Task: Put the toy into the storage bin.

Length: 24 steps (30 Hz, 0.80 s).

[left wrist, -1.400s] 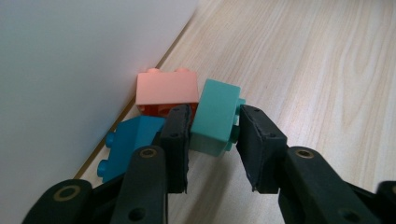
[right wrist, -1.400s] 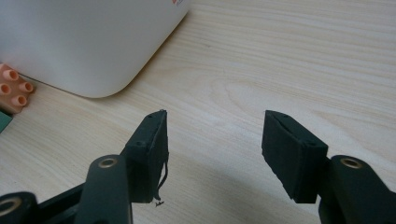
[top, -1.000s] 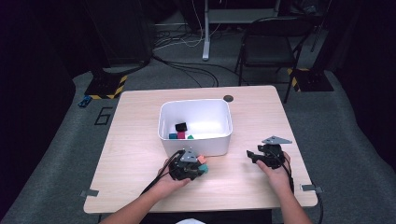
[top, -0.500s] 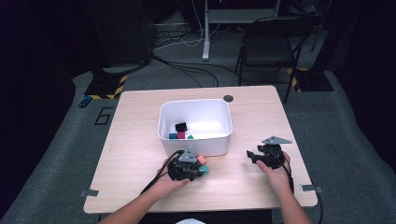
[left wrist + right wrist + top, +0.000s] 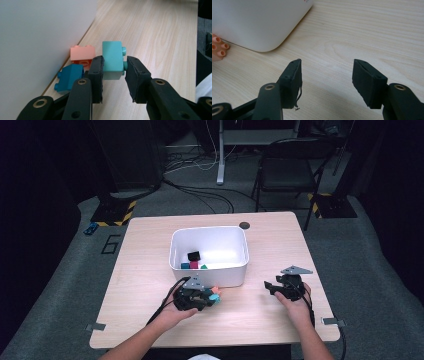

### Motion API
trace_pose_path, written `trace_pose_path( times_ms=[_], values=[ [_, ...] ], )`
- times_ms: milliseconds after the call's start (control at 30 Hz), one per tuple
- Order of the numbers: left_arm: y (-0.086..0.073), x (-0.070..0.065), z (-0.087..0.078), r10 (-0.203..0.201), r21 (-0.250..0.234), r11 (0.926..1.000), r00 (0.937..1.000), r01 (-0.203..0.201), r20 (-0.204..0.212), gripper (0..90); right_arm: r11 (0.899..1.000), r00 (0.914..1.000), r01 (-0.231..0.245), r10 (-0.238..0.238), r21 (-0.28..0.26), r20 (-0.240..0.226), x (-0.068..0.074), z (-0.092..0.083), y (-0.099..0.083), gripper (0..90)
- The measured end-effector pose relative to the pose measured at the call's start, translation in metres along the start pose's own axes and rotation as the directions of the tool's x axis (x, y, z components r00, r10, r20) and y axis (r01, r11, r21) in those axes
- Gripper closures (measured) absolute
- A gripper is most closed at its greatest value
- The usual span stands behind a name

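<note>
The left hand-held gripper (image 5: 113,72) is clenched on a teal brick (image 5: 113,60), its pads pressing the brick's two sides, studs pointing toward the right pad. The brick appears lifted just clear of the worktop (image 5: 160,37), so the step in hand looks like the pick-up and the start of the carry to the bin. Just beyond the left jaw lie a pink brick (image 5: 83,53) and a blue brick (image 5: 70,77), both close against the white bin (image 5: 37,37). In the high view the bin (image 5: 175,251) stands directly ahead of this gripper (image 5: 212,296), with several bricks already inside. The next move likely calls for raising the brick above the rim, moving forward over the bin, then letting go. The right hand-held gripper (image 5: 325,82) rests released over bare worktop, nothing between its jaws.
</note>
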<state>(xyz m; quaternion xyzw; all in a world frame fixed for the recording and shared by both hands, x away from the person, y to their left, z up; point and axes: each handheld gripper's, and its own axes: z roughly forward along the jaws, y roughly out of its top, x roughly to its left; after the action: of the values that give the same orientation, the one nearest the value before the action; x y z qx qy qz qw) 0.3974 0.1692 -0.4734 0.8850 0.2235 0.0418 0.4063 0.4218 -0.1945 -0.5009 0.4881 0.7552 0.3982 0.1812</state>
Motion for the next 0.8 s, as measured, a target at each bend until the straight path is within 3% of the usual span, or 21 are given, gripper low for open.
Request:
trace_pose_path(
  times_ms=[367, 800],
  values=[
    [0.007, 0.000, -0.024, 0.010, -0.007, 0.9999, 0.9998, -0.010, -0.018, 67.2, 1.000, 1.0000, 0.000, 0.000, 0.000, 0.000, 0.000, 0.000, 0.000, 40.5],
    [0.028, -0.005, -0.050, 0.039, -0.009, 0.9992, 0.9992, -0.039, -0.008, 67.2, 1.000, 1.0000, -0.005, 0.005, -0.001, 0.001, 0.000, -0.001, 0.000, 40.5]
  ],
)
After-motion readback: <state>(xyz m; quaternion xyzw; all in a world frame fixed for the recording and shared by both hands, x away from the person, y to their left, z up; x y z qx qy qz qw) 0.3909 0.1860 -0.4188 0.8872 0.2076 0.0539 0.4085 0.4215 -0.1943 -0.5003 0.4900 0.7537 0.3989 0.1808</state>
